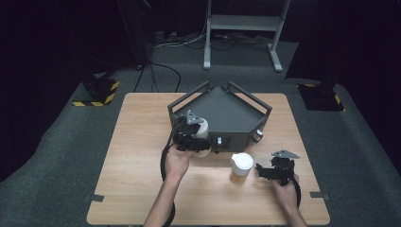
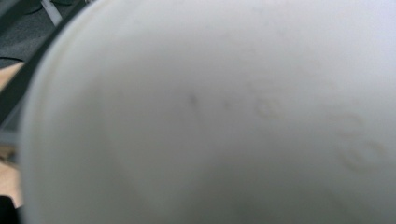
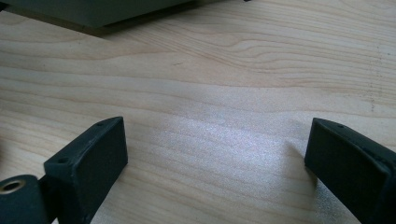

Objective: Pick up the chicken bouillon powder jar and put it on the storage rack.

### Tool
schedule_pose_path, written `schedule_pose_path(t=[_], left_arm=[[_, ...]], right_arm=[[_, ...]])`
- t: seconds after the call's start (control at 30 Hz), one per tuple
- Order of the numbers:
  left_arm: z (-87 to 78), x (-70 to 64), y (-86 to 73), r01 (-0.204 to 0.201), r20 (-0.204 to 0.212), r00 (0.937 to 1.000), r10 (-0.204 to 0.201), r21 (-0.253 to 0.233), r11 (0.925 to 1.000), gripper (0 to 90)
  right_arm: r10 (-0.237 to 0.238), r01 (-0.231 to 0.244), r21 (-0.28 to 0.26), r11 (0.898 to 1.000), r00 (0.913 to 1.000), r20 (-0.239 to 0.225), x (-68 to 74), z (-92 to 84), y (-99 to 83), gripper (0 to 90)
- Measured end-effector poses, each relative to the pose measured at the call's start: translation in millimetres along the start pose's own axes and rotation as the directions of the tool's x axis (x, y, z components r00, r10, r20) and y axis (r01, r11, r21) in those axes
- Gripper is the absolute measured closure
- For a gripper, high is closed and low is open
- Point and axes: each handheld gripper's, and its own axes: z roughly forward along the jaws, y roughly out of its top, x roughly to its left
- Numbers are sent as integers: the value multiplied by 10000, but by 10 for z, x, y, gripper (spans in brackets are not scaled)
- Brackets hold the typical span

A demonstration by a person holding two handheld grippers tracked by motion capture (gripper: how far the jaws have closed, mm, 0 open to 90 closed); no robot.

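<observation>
White cup [image 2: 224, 116] sat clamped in my left claw [image 1: 193, 137]; right claw [image 3: 215, 158] gaped over wooden table [image 3: 233, 70], dark room around.

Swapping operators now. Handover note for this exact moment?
Left gripper: shut on a white cup, held at the dark tray's front-left edge.
Right gripper: open, empty, over the table beside the lidded cup.
Done: white cup gripped.
Left, probably: set it in the tray, then deal with the lidded cup, which stands untouched in front of the tray.
</observation>
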Motion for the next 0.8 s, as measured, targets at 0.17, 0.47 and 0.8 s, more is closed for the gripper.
schedule_pose_path(t=[0.17, 0.47, 0.8], left_arm=[[-8, 33, 204, 176, -61, 9998, -176, 18, 9998, 335], [121, 25, 468, 395, -629, 9973, -384, 164, 9991, 339], [375, -58, 718, 503, -1371, 9895, -462, 264, 9984, 343]], right_arm=[[-1, 1, -1, 10000, 10000, -4, -1, 0, 0, 52], [5, -5, 0, 10000, 10000, -7, 0, 1, 0, 51], [-3, 3, -3, 10000, 10000, -4, 0, 1, 0, 51]])
